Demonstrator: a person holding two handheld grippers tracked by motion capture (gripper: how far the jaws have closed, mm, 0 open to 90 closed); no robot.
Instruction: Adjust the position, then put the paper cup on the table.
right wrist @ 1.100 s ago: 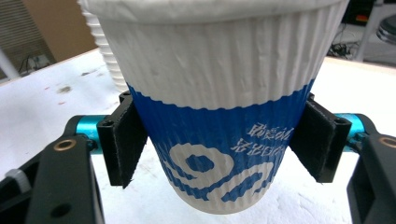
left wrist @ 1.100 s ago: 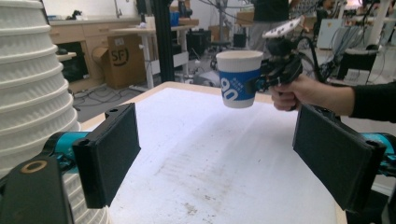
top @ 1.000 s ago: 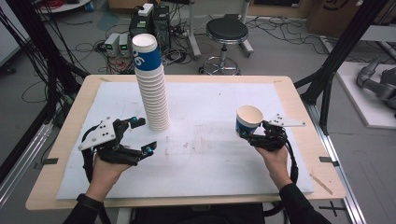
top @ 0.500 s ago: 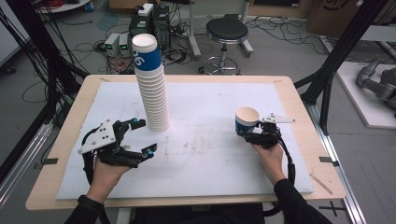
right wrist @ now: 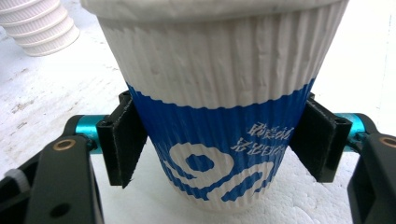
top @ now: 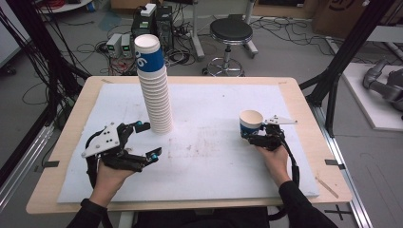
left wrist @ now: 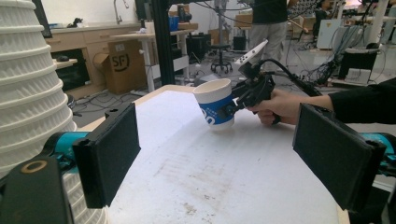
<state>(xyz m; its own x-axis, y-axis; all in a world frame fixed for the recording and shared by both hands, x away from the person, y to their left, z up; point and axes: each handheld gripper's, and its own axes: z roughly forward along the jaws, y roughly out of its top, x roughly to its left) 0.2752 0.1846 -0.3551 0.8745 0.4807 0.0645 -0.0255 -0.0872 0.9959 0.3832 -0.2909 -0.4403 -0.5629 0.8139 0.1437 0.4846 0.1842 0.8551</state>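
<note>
Single paper cup (top: pixel 250 123) sits at 3 o'clock on the table (top: pixel 304 156), clamped in the right gripper (top: pixel 253 134), slightly tilted; hard to tell if its base touches down. Left gripper (top: pixel 147 140) jaws apart beside the cup stack (top: pixel 154 90). Step: setting cup down. Next: level it, release.

table (top: pixel 62 156) | white sheet (top: pixel 214 156) on top | cup stack (top: pixel 154 95) upright on sheet
</note>
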